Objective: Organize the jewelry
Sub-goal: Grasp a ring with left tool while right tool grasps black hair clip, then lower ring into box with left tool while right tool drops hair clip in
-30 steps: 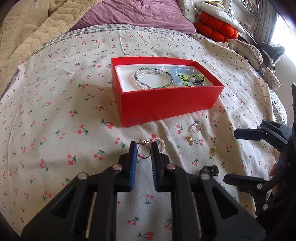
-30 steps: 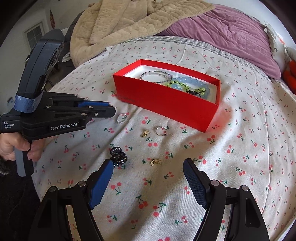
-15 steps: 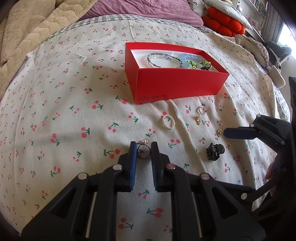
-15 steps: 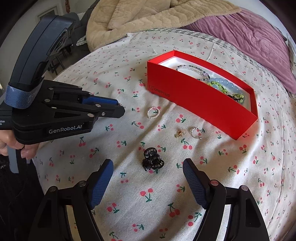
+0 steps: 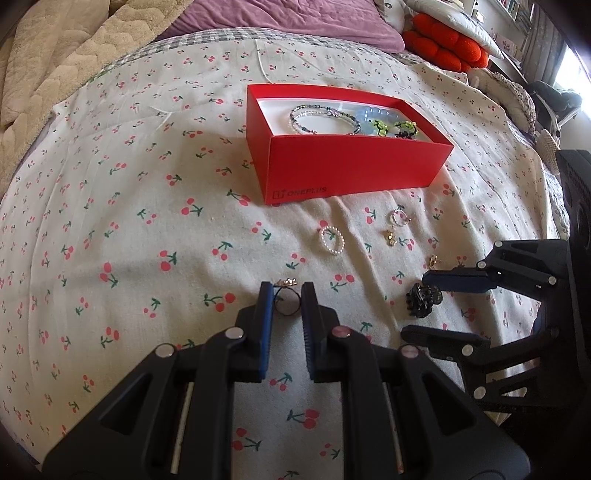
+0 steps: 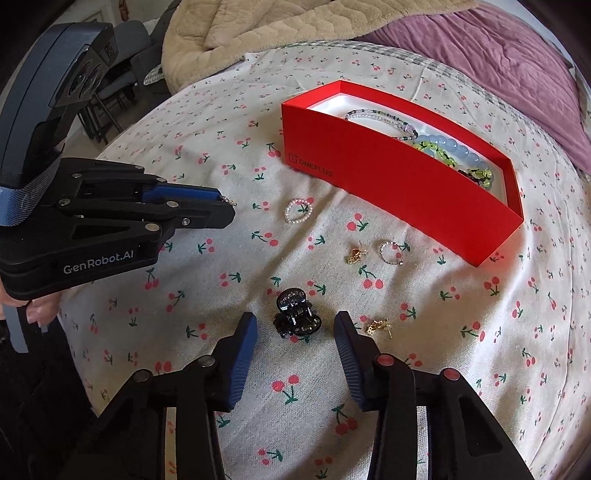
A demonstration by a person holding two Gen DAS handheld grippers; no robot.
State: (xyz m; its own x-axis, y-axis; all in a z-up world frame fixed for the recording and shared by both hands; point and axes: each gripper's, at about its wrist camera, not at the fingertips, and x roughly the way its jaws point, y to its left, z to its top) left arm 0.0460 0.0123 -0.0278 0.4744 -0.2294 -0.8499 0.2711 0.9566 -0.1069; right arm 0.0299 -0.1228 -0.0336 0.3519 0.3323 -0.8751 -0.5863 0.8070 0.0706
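Observation:
My left gripper (image 5: 287,295) is shut on a dark ring with a gold top (image 5: 287,303), held just above the cherry-print sheet. My right gripper (image 6: 296,320) straddles a black hair claw clip (image 6: 295,314) lying on the sheet. Its jaws are closing, with a gap still showing between each pad and the clip. Behind them stands a red box (image 5: 351,173) holding beaded bracelets (image 5: 325,118). A pearl ring (image 5: 331,240), a silver ring (image 5: 398,216) and two gold earrings (image 5: 390,238) (image 6: 378,325) lie loose in front of the box.
A beige blanket (image 5: 55,55) and a purple duvet (image 5: 288,18) are heaped at the head of the bed, with red cushions (image 5: 443,40) at the far right. A hand (image 6: 37,310) grips the left tool's handle. The bed edge drops away at the left of the right wrist view.
The right gripper has come down over the black clip and its jaws have narrowed around it. The left gripper keeps its hold on the ring and has drawn back a little from the box.

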